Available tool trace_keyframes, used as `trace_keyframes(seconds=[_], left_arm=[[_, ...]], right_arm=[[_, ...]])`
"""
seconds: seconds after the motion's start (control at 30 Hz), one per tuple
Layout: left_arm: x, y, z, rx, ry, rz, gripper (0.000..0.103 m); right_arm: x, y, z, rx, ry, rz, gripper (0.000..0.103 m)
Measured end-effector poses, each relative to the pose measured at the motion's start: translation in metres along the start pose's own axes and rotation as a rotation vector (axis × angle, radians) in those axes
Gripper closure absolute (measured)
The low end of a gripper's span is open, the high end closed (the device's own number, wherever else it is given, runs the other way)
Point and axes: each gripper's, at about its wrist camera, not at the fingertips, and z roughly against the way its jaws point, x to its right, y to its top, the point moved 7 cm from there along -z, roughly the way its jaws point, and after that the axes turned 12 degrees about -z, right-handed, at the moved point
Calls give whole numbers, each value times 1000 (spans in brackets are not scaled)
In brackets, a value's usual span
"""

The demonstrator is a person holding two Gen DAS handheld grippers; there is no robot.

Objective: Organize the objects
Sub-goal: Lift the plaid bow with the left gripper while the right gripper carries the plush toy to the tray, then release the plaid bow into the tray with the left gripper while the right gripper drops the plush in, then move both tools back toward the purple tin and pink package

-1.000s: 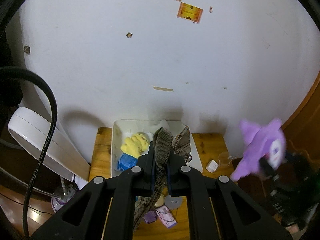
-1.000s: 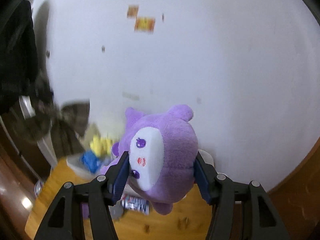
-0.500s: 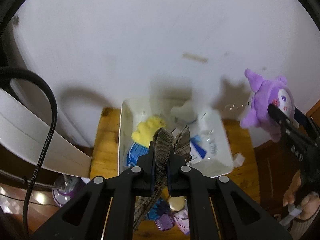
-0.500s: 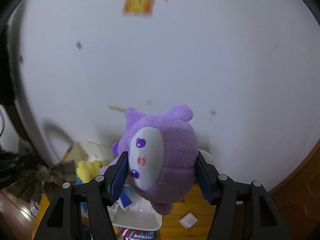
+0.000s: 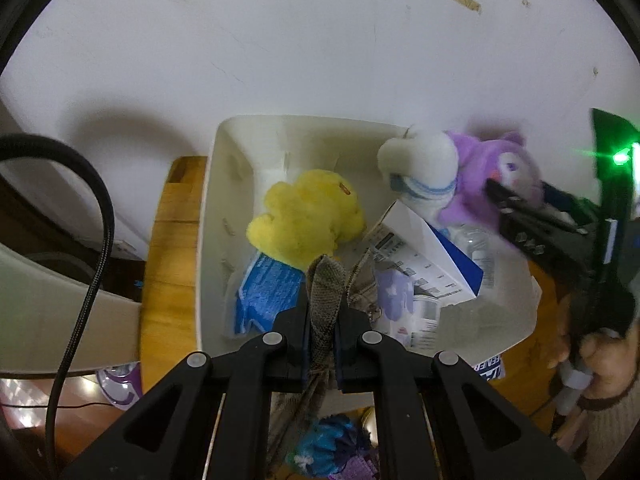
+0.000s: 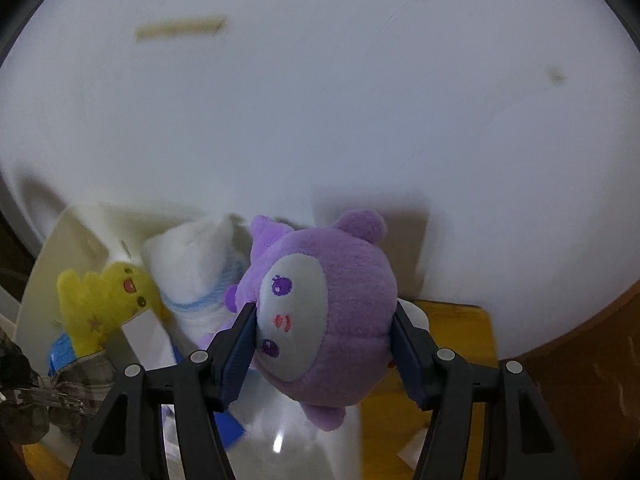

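Right tool [image 6: 323, 354] clamped on purple plush [image 6: 324, 320], now low over right end of white bin [image 5: 208, 240], beside white plush [image 5: 424, 172]; half second ago it hung clear of bin. Left tool [image 5: 322, 312] pinched shut on brown patterned cloth [image 5: 325, 292], closer over bin than before. Yellow plush [image 5: 308, 220], blue packet [image 5: 262, 292], white-blue box [image 5: 424, 256] lie inside bin on wooden worktop [image 5: 168, 240].

wall [image 5: 280, 40] – white, taped | cable [image 5: 92, 240] – black, left | table [image 5: 172, 240] – wooden
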Motion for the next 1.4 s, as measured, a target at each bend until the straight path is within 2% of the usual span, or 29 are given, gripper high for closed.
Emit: trace_keyframes(seconds=[0.1,0.23,0.27,0.37,0.47,0.63,0.77,0.83,0.93,1.03,1.27,1.4], left_arm=[[-2,-2,-9,-2,-11,-5,88],[-6,-7,-17,-7,22,-18,79],[-8,-8,-18,-11,24,-12,75],[-14,-11,-22,-36,38,23,53],[-18,-12,-21,-40,44,40,52],[-18,-11,-12,-25,47,54,52],[-15,-12,-1,-13,60,56,40],[-12,-11,8,2,69,48,39],[-6,-11,27,27,89,31,37],[-8,-11,46,60,106,22,33],[-1,-20,92,114,121,7,32],[10,-29,119,151,113,-13,32]], right_arm=[[-13,-7,-17,-21,40,17,39],[-23,-14,-37,-71,97,16,39],[-24,-16,-44,-92,97,18,39],[-28,-18,-53,-113,90,39,33],[-32,-17,-49,-113,79,69,28],[-35,-13,-23,-20,72,131,28],[-30,-12,0,-2,116,105,28],[-26,-13,11,14,120,96,28],[-19,-16,31,31,144,78,28],[-30,-8,41,37,167,58,28],[-21,-42,106,54,236,19,28],[-5,-44,133,80,264,9,28]])
